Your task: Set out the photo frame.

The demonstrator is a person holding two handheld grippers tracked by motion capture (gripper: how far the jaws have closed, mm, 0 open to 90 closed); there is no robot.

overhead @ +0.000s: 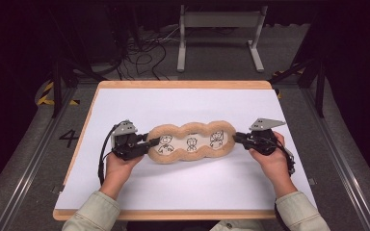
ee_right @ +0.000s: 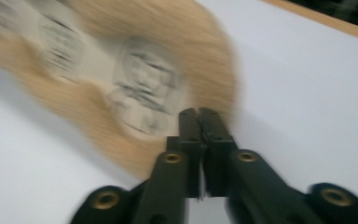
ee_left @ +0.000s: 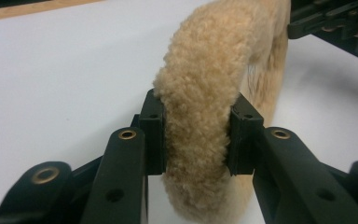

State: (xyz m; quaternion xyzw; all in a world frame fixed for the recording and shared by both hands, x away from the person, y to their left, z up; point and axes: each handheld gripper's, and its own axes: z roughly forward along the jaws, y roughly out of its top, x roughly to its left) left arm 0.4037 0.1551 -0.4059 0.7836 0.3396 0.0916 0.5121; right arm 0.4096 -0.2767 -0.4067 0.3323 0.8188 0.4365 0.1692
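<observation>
Plush cushion [overhead: 191,142], a long tan fleecy piece with a pale middle panel, lies across the near half of the white surface [overhead: 173,106], running left to right between the two hands. Three line-drawn cartoon figures sit in a row on the panel; no lettering or brand can be read on it, and the right gripper view is too blurred to show more. On the floor left of the surface a painted "4" [overhead: 69,138] is legible.

At the cushion's left end, the left gripper [ee_left: 196,135] has its fingers [ee_left: 153,135] pressed into both sides of the fleecy rim, so that end is firmly gripped. At the right end, the right gripper [ee_right: 198,140] has its fingers brought together until they meet. They lie against the cushion's edge, but whether any fleece is pinched between them I cannot tell.

As a judgement, the work looks to be at the grasping stage: both ends are reached and the left hold is made, while the right hold is doubtful. Whatever handling follows, whether lifting, turning or moving the cushion, looks not yet done, since it appears to rest on the surface.
</observation>
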